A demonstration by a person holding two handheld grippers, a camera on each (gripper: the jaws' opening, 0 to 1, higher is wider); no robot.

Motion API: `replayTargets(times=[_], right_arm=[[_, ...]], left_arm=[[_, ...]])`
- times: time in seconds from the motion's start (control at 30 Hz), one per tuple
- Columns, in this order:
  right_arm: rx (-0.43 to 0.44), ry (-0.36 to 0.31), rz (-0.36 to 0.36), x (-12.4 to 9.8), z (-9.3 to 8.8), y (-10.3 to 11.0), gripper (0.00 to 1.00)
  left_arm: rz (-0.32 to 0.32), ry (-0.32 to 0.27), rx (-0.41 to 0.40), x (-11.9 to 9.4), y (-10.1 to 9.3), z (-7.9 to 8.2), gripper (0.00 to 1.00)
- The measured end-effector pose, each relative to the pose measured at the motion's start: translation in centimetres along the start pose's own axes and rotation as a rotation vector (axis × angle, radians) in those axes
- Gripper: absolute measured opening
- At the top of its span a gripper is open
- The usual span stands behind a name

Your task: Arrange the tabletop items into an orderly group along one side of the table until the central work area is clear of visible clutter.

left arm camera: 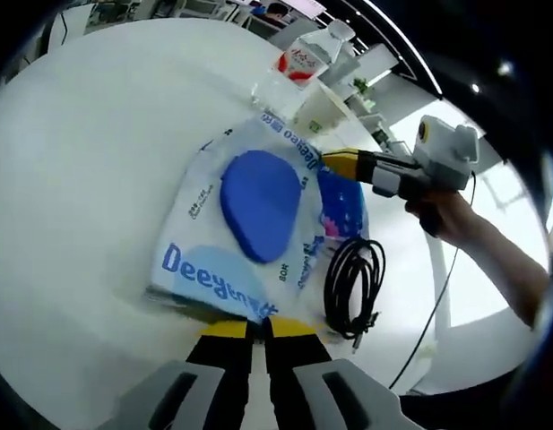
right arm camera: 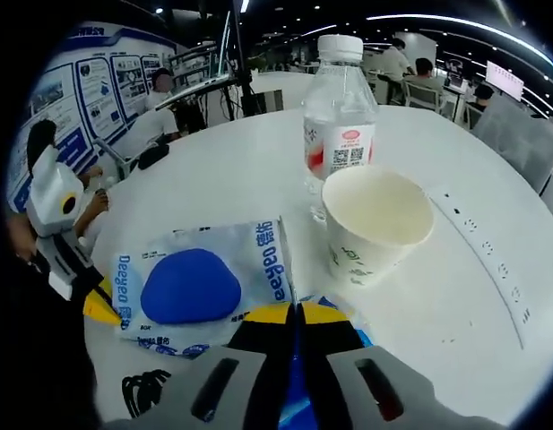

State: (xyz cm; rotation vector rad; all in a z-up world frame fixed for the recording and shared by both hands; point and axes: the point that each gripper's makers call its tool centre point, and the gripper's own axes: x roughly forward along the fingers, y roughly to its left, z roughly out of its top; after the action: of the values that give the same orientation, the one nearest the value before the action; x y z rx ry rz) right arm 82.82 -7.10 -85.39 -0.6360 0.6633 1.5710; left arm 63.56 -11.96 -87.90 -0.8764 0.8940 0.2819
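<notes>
left gripper view: left tongs [left arm camera: 256, 330] closed by tissue pack [left arm camera: 249, 224].

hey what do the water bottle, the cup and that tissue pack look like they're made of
Water bottle: clear, glossy plastic, see-through with a white cap. Cup: probably paper, matte cream inside, printed outside. Tissue pack: soft plastic film, shiny and wrinkled, printed white and blue.

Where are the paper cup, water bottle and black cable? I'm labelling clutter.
paper cup [right arm camera: 376, 235], right gripper view, outer wall.
water bottle [right arm camera: 340, 148], right gripper view, red label.
black cable [left arm camera: 353, 285], left gripper view, coil's loops.
</notes>
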Motion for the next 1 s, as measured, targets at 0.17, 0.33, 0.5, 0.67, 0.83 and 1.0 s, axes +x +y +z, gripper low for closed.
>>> replayTargets(times=[0.17, 0.33, 0.5, 0.67, 0.83, 1.0], right_arm=[[-0.019, 0.000, -0.008, -0.6, 0.2, 0.2, 0.00], [0.003, -0.002, -0.010, -0.9, 0.1, 0.1, 0.00], [0.035, -0.014, -0.017, -1.5, 0.2, 0.1, 0.00], [0.073, -0.039, -0.024, -3.0, 0.5, 0.2, 0.00], [0.098, -0.069, -0.039, -4.1, 0.8, 0.4, 0.00], [0.131, -0.105, -0.074, -5.8, 0.8, 0.1, 0.00]], left_arm=[[0.003, -0.012, 0.007, -0.4, 0.2, 0.2, 0.00], [0.012, -0.027, 0.030, -0.9, 0.4, 0.6, 0.00], [0.016, -0.038, 0.053, -1.7, 0.3, 1.1, 0.00], [0.010, -0.050, 0.074, -2.8, 0.1, 1.6, 0.00], [0.007, -0.052, 0.112, -3.8, -0.2, 2.3, 0.00], [0.007, -0.040, 0.175, -4.8, -0.8, 3.3, 0.00]])
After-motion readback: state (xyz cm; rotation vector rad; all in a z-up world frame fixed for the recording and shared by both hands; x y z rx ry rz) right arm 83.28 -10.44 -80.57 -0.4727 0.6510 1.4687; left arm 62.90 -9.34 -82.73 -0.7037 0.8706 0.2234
